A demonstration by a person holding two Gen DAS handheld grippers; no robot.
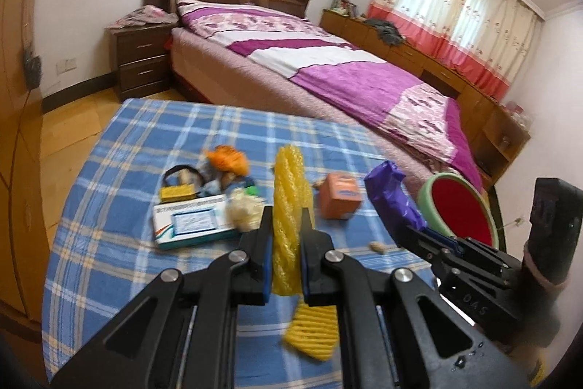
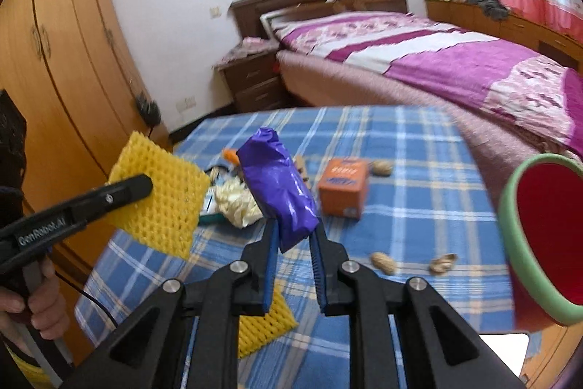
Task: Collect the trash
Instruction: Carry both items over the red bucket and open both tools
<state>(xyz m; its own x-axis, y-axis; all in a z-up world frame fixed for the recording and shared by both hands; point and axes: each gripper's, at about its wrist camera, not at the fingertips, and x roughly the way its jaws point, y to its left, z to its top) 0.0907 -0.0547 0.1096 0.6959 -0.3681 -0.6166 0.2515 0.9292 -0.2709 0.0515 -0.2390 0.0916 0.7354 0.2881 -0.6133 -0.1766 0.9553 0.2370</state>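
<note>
On the checked cloth (image 2: 419,170), orange box (image 2: 343,186) and peanuts (image 2: 383,263) lie beyond right hand-held gripper (image 2: 293,228) pinching purple wrapper (image 2: 280,192).

Both wrist views look steeply down along their fingers, close over the table (image 1: 109,170), sharing bed (image 2: 455,61) and bin (image 1: 459,206).
</note>
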